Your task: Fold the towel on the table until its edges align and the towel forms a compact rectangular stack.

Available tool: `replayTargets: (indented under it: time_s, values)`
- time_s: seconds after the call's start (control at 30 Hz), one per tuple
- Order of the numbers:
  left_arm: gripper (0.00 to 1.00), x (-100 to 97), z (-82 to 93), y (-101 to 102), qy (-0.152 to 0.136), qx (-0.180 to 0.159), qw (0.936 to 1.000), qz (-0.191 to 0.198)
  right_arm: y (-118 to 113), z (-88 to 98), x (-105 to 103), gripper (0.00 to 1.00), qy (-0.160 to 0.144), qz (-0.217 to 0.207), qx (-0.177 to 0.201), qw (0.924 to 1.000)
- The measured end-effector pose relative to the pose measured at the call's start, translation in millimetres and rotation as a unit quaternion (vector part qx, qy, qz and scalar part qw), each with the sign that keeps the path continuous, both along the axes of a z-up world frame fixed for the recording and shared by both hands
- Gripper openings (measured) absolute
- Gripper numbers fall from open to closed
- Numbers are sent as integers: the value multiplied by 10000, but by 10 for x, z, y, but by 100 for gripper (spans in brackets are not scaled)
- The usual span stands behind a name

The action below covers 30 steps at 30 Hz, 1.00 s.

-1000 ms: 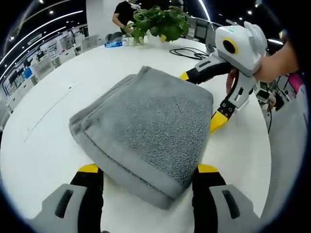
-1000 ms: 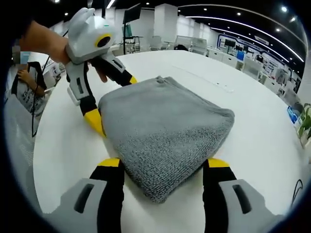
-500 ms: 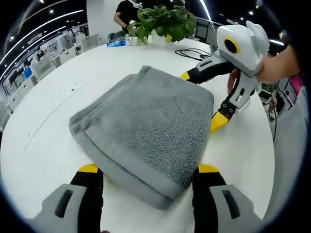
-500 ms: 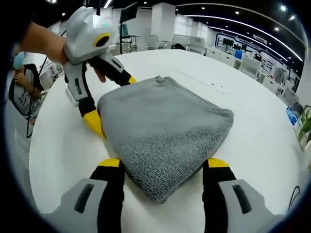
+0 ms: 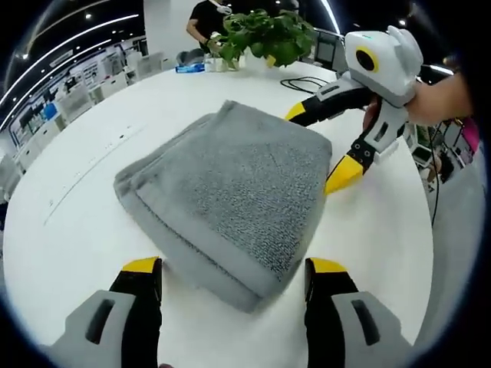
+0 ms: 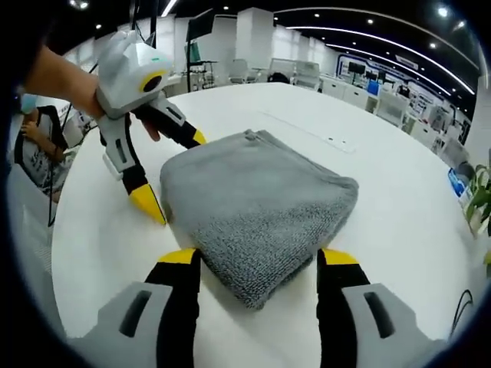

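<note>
A grey towel point(image 5: 230, 192) lies folded into a thick rectangular stack on the white round table point(image 5: 77, 192). My left gripper point(image 5: 234, 272) is open, its yellow-tipped jaws standing either side of the towel's near corner. My right gripper point(image 5: 318, 149) comes in from the right, open, with one jaw at the towel's far edge and the other beside its right edge. In the right gripper view the same towel point(image 6: 253, 207) has its near corner between my open right gripper point(image 6: 258, 261). There the left gripper point(image 6: 175, 175) stands open at the towel's left side, held by a hand.
A potted plant point(image 5: 261, 34), a black cable point(image 5: 303, 83) and a small blue item point(image 5: 188, 69) sit at the table's far side, where a person point(image 5: 203, 15) stands. Another person point(image 6: 34, 146) is beyond the table edge. Bare tabletop point(image 6: 399, 230) surrounds the towel.
Both grippers have drawn back slightly from the towel, so less of its corners sits between the jaws. The towel lies as it was, and both grippers stay open.
</note>
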<state>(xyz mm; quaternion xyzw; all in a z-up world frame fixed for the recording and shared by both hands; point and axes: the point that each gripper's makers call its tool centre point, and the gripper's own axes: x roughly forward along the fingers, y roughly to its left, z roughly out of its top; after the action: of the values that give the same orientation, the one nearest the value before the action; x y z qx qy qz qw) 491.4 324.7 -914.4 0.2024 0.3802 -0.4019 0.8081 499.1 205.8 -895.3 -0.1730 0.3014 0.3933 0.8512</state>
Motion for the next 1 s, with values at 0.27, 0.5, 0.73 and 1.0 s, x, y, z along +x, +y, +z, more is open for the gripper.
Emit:
replayTargets:
  time_s: [0.27,0.5,0.73,1.0]
  values:
    - [78,-32,158,43,-169,-28,9998,104,-30,135,-30,63,-83,-55,113,9999]
    - [79,-112,295,81,-323,-44,9993,170,-65,268,-69,65,-166,-78,193,9996]
    - [80,-165,430,140,-442,-91,9984,331,-32,401,-101,70,-226,-81,295,9993]
    - [89,-266,562,239,-559,-92,9961,682,-43,514,-99,80,-304,-171,571,9978]
